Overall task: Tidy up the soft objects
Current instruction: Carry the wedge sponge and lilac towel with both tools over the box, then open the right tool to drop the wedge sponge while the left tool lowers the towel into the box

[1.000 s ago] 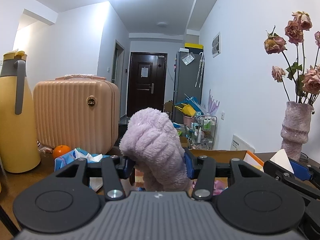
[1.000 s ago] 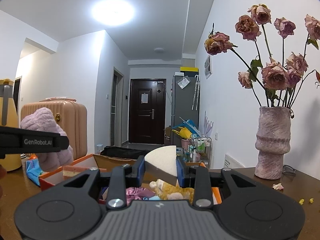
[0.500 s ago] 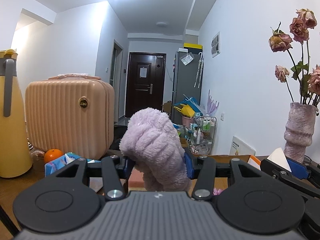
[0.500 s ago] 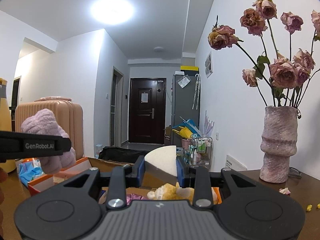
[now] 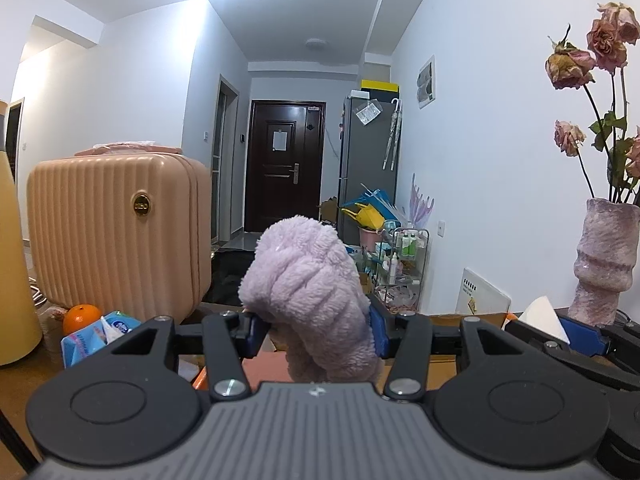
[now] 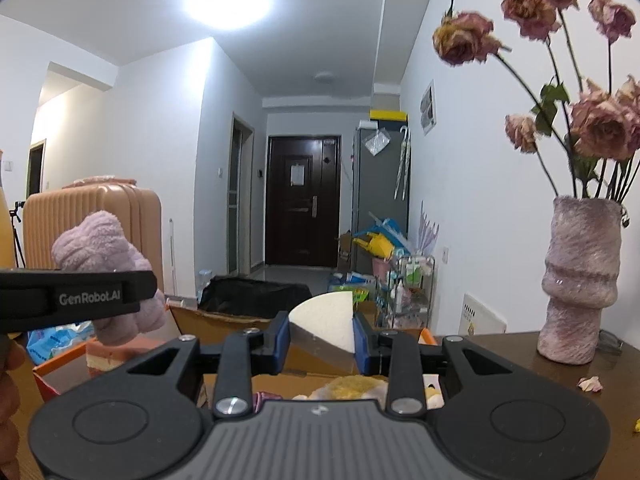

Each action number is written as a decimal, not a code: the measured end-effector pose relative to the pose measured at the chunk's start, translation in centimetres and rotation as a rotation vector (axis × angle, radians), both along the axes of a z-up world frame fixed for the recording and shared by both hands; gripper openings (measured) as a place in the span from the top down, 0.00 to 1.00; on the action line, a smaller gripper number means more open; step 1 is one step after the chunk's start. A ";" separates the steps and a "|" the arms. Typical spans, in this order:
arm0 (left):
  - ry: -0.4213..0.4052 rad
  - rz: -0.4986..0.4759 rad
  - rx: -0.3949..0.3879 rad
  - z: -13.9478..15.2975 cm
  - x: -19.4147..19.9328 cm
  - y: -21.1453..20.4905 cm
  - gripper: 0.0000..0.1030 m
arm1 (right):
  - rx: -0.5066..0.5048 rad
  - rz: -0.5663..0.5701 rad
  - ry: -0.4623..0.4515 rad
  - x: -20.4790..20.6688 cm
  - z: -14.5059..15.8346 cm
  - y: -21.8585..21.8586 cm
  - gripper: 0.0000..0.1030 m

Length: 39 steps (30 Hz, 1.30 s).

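My left gripper [image 5: 314,330] is shut on a fluffy lilac plush towel roll [image 5: 308,300], held above the near edge of an open cardboard box [image 5: 472,318]. In the right wrist view the same lilac roll [image 6: 108,268] shows at the left behind the left gripper's black arm. My right gripper [image 6: 322,338] is shut on a white wedge-shaped sponge [image 6: 326,320], over the box [image 6: 224,320]. The box holds a pink sponge block [image 6: 116,354], a yellow plush item [image 6: 352,388] and other soft things, partly hidden by the gripper body.
A peach ribbed suitcase [image 5: 116,236], an orange [image 5: 82,318], a blue tissue pack [image 5: 98,334] and a yellow flask [image 5: 16,272] stand at the left. A pink vase with dried roses [image 6: 580,280] stands on the wooden table at the right. A hand [image 6: 10,392] shows at the left edge.
Both grippers moved across the table with their objects still held; the suitcase and flask drifted left in the left view, and the vase drifted right in both.
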<state>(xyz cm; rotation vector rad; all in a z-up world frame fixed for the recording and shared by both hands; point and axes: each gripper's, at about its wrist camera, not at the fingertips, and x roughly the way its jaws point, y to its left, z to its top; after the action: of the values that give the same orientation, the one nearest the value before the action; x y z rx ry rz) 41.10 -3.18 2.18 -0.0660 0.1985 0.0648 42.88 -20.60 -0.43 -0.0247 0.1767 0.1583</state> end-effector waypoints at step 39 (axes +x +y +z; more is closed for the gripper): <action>-0.013 0.085 0.016 -1.6 2.0 -0.3 0.00 | -0.069 -0.022 0.104 2.2 -0.6 0.8 0.04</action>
<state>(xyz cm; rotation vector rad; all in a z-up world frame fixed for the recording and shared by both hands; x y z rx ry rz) 43.11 -3.43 0.56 -0.0589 0.1820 0.1506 45.11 -19.78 -0.98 -0.0834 0.2861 0.1317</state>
